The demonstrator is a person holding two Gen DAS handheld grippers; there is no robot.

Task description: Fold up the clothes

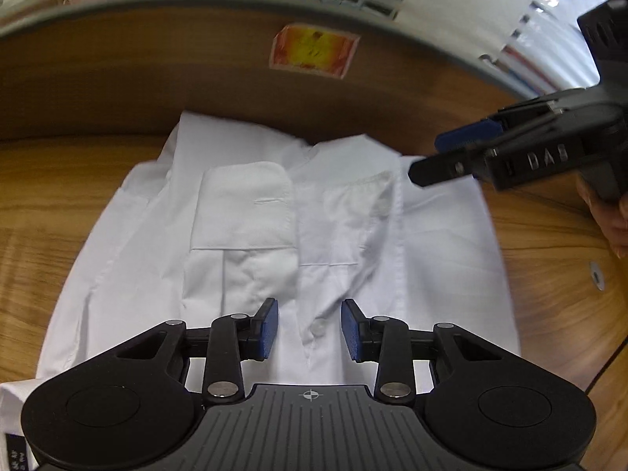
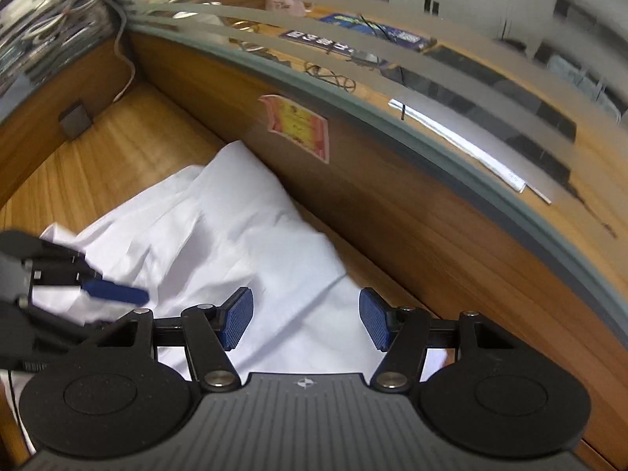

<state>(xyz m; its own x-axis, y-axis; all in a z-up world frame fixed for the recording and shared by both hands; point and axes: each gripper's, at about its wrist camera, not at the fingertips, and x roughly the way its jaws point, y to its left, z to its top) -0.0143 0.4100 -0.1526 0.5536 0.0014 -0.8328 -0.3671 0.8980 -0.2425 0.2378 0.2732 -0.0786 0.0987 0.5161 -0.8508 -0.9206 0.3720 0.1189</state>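
Observation:
A white shirt (image 1: 251, 235) lies partly folded on the wooden desk (image 1: 47, 204), its sleeves and cuffs laid over the middle. My left gripper (image 1: 310, 327) hovers open over the shirt's near part, a button showing between its blue pads, nothing gripped. My right gripper (image 2: 306, 320) is open above the shirt's (image 2: 251, 243) right side, close to the desk's back panel. In the left wrist view the right gripper (image 1: 443, 161) comes in from the right above the shirt's far right corner. In the right wrist view the left gripper (image 2: 117, 294) shows at the left over the cloth.
A wooden back panel (image 1: 157, 70) with a red and yellow sticker (image 1: 314, 49) stands right behind the shirt. Frosted striped glass rises above it. A dark small box (image 2: 74, 119) and a cable sit in the desk's far left corner. A person's fingers (image 1: 612, 216) hold the right gripper.

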